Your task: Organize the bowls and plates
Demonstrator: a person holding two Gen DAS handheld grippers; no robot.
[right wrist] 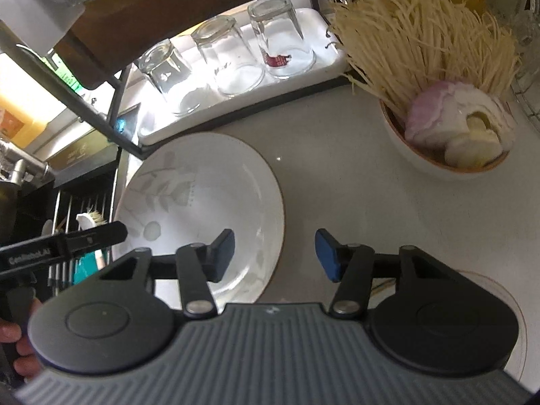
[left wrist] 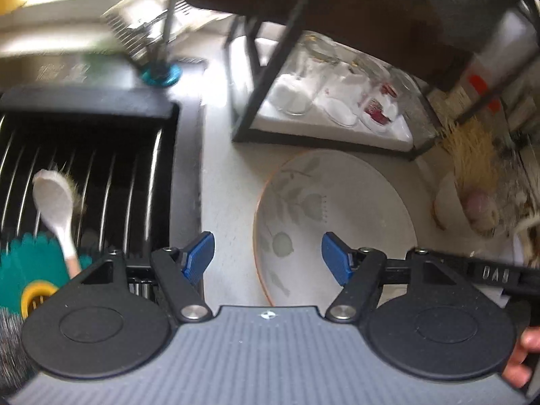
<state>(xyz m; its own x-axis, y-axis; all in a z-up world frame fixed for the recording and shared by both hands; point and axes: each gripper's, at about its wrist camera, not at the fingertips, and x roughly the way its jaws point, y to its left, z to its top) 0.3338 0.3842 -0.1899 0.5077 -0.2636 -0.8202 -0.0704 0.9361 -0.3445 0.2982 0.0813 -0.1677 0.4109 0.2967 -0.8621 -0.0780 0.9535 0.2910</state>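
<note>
A white plate with a grey leaf pattern and an orange rim [left wrist: 337, 216] lies flat on the light counter; it also shows in the right wrist view [right wrist: 202, 195]. My left gripper [left wrist: 268, 258] is open and empty above the plate's left edge. My right gripper [right wrist: 275, 253] is open and empty, straddling the plate's right rim, with its left finger [right wrist: 224, 246] over the plate. The other gripper's black finger [right wrist: 87, 234] shows at the plate's left side. A bowl [right wrist: 435, 165] holding enoki mushrooms and other food stands at the right.
A black dish rack [left wrist: 101, 175] with metal bars, a white spoon [left wrist: 57, 209] and a teal brush stands left of the plate. A black-framed shelf [right wrist: 236, 125] with upturned glasses [right wrist: 229, 60] on a white tray is behind. Another plate's rim [right wrist: 513, 307] lies at the lower right.
</note>
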